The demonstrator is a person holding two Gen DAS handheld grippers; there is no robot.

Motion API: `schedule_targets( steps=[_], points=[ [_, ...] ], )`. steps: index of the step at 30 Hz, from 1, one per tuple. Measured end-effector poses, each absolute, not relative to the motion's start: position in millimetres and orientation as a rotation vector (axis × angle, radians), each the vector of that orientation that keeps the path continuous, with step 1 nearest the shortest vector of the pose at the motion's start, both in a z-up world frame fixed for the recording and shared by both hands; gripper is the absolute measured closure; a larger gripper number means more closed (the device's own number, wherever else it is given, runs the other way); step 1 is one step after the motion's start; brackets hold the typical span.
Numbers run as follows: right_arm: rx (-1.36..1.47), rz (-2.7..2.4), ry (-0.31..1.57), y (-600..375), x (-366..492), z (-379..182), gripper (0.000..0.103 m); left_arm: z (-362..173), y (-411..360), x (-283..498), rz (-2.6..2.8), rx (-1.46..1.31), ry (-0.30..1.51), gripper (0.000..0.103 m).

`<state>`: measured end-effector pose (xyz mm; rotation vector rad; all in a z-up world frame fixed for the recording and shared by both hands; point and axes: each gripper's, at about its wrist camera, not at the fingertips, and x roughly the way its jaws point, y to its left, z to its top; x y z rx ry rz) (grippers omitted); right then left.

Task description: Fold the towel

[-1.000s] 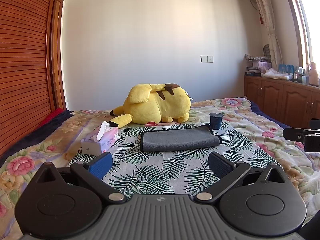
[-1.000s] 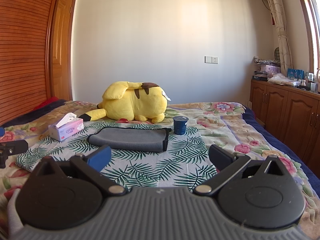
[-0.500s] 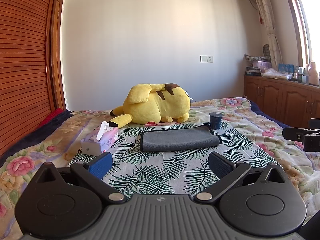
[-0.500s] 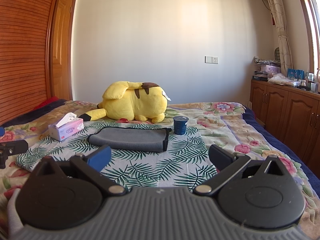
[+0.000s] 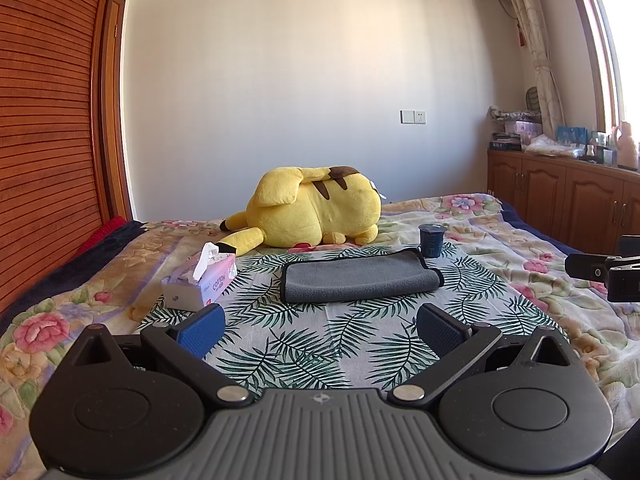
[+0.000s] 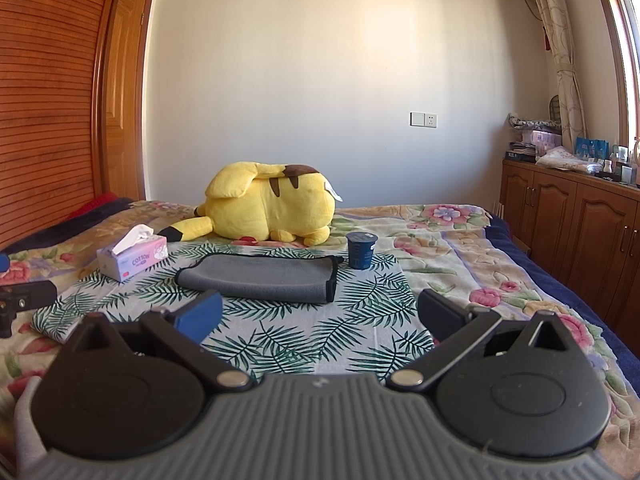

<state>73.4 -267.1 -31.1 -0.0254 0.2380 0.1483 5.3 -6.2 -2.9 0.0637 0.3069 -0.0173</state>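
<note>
The bed (image 5: 480, 232) carries a flowered cover, and a palm-leaf cloth (image 5: 312, 344) is spread over its near part. A yellow plush toy (image 5: 316, 210) lies at the far side of that cloth. The towel (image 5: 356, 276) lies in the middle of the palm-leaf cloth, in front of the plush toy; it is grey with a dark bound edge and appears to be doubled over once already. A tissue box (image 5: 200, 280) stands near the towel's left end, apart from it. A small dark cup (image 5: 431, 240) stands just beside the towel's far right corner.

The left hand-held gripper (image 5: 320, 332) and the right hand-held gripper (image 6: 320, 320) are both released, jaws spread wide, grasping nothing, and short of the towel.

Handling estimate: the towel is likely light, soft and limp, not fragile. It will sag between grip points, so a hold at the two bound corners of one short end is advisable. The cup near the right corner may tip if the fabric drags against it.
</note>
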Motion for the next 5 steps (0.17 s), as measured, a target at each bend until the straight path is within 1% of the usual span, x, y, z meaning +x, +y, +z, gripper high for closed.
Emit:
schedule_targets(
  steps=[5],
  points=[
    [-0.026, 0.149, 0.239, -266.9, 73.3, -31.0, 0.000, -4.1, -6.3, 5.2, -0.017, 0.068, 0.308, 0.016]
  ],
)
